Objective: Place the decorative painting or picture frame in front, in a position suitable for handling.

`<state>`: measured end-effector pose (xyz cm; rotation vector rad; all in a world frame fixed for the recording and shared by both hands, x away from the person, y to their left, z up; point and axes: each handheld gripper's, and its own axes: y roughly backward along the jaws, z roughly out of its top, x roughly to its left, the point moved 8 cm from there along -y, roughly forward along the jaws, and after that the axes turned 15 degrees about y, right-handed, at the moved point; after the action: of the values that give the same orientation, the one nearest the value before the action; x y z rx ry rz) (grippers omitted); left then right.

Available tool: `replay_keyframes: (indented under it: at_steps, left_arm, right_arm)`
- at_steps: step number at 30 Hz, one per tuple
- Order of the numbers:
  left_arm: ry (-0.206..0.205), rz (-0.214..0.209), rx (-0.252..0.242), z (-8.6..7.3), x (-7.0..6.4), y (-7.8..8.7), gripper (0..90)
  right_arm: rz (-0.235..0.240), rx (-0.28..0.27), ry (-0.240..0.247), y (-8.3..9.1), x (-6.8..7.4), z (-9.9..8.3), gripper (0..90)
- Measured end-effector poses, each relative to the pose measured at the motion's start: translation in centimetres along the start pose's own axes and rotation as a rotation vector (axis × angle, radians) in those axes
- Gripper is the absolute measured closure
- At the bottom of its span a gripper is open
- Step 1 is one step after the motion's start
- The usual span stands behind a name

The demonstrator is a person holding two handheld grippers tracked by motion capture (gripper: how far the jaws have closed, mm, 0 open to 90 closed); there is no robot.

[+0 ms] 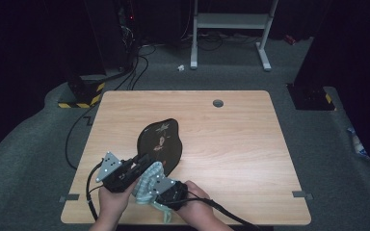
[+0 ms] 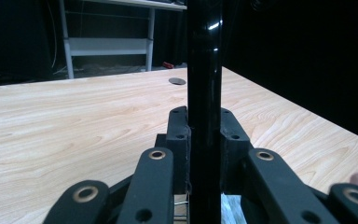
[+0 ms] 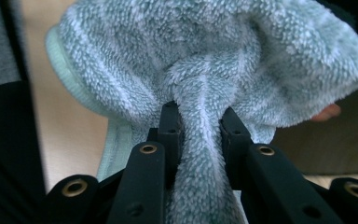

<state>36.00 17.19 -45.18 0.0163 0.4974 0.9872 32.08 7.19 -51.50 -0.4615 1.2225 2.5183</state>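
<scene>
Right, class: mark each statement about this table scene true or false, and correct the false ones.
1. The left gripper is shut on the edge of the black tray. True.
2. The right gripper is open, holding nothing. False: its jaws are shut on the pale blue cloth.
3. The cloth is bright red. False: it is pale blue-green and fluffy.
4. The wooden table has a round grey hole near its far edge. True.
5. The tray lies at the table's far right corner. False: it is left of centre, toward the near side.
</scene>
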Motion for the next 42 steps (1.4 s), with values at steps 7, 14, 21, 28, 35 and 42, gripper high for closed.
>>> replay_keyframes:
  at_steps: [7, 14, 21, 28, 35, 42]
  left_arm:
    - [0.0, -0.011, 0.004, 0.0, 0.0, 0.0, 77.9]
    - [-0.003, -0.013, -0.012, 0.0, 0.0, -0.1, 78.1]
    - [-0.005, -0.01, -0.009, 0.0, 0.1, -0.1, 78.2]
    - [-0.001, -0.014, -0.009, 0.0, 0.1, -0.1, 78.2]
    - [0.004, -0.017, -0.012, -0.1, 0.0, -0.1, 78.1]
    - [0.005, -0.011, -0.015, 0.0, 0.1, -0.2, 78.2]
  right_arm:
    - [-0.058, 0.005, -0.078, 0.4, -3.4, -1.7, 74.8]
    - [-0.113, 0.017, -0.189, 0.7, -6.8, -3.8, 75.0]
    - [-0.043, -0.036, -0.056, 0.7, -2.2, 0.1, 75.0]
    - [-0.095, -0.014, -0.07, 0.6, -3.8, -0.6, 75.0]
    - [-0.15, 0.041, -0.2, 0.2, -7.7, -4.3, 75.2]
    - [-0.01, 0.03, -0.06, -1.5, -1.3, -2.0, 75.2]
